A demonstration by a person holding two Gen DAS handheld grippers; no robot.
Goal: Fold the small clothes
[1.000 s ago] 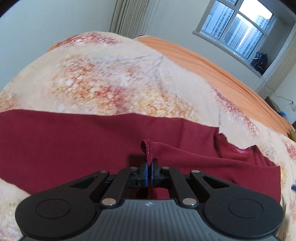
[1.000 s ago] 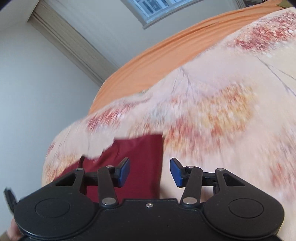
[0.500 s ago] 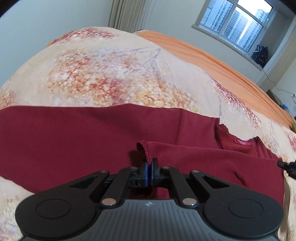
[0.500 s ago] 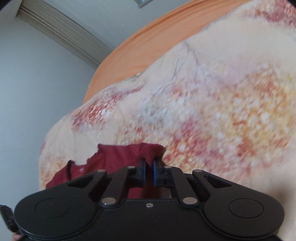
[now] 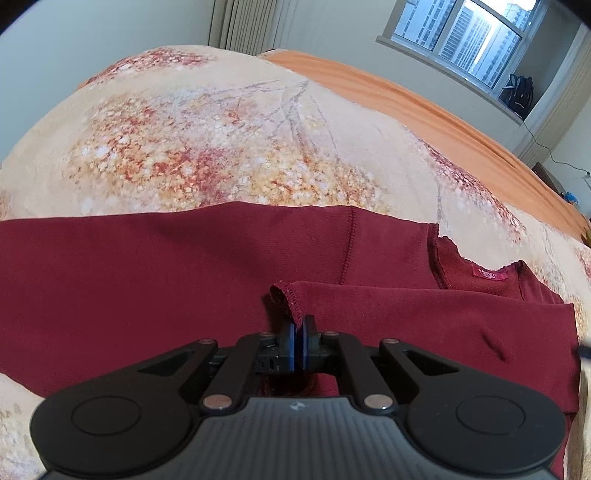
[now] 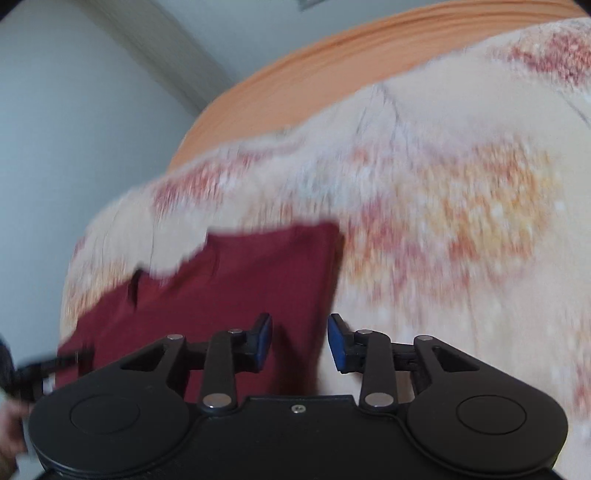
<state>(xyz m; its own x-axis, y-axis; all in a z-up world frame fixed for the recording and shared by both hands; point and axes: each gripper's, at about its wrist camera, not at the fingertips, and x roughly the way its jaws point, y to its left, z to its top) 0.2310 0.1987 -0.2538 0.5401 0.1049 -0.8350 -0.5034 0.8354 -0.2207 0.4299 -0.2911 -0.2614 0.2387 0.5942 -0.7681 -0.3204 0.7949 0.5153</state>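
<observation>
A dark red shirt lies spread on the floral bedspread. Its neckline with a pink label is at the right. One side is folded over the body, and its stitched hem corner stands up. My left gripper is shut on that folded edge, low over the shirt. In the blurred right wrist view, my right gripper is open and empty over the shirt's edge, holding nothing.
An orange sheet runs along the far side of the bed. A window and a dark bag on its sill are at the back right. Curtains hang at the back wall.
My left gripper has carried the folded edge further over the shirt, which now lies flatter. My right gripper shut half a second ago and is now open again, pulled back from the cloth.
</observation>
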